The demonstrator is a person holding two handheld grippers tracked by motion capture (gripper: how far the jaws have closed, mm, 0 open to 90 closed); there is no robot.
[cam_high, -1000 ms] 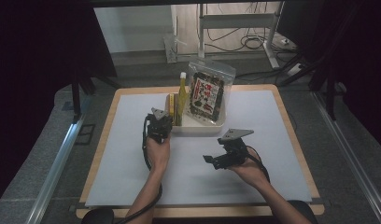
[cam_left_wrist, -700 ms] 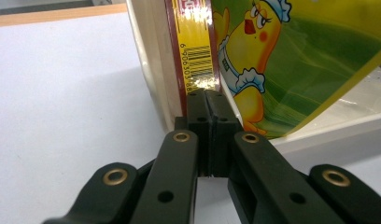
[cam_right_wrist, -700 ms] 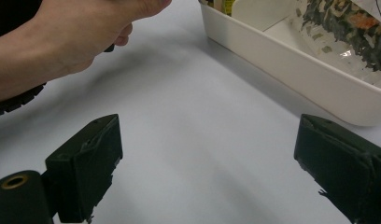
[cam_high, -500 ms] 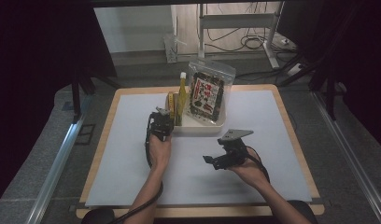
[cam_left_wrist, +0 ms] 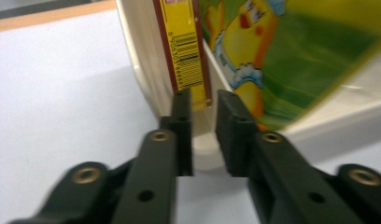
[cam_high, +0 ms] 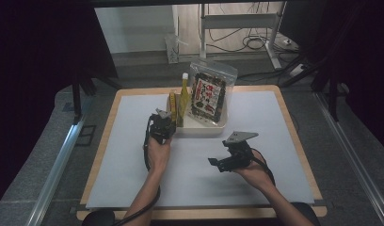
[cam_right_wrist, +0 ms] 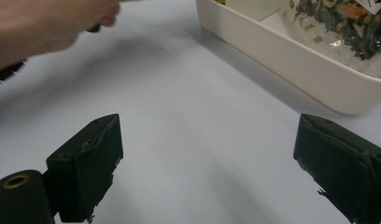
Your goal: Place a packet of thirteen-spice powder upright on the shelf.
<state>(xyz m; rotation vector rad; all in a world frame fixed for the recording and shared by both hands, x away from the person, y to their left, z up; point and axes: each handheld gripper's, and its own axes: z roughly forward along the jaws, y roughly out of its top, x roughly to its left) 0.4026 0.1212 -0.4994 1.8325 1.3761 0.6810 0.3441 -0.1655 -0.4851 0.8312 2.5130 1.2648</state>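
At the tub's (cam_high: 199, 131) left corner, upright yellow box (cam_left_wrist: 185, 51) between the left tool's (cam_left_wrist: 201, 105) narrow jaws.

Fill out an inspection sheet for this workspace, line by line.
Surface: white mat on a wooden-edged table, no spills seen.
Job's things: cream tray holding a yellow box, a yellow bottle and a snack bag, all upright.
Clutter: nothing seen on the mat.
Grippers: left gripper at the tray's near left corner, jaws narrowly apart astride its rim; right gripper wide open over bare mat.
Cables: a black cable trails from the left gripper; loose wires on the floor beyond.
Surroundings: dark curtains, a metal desk frame behind.
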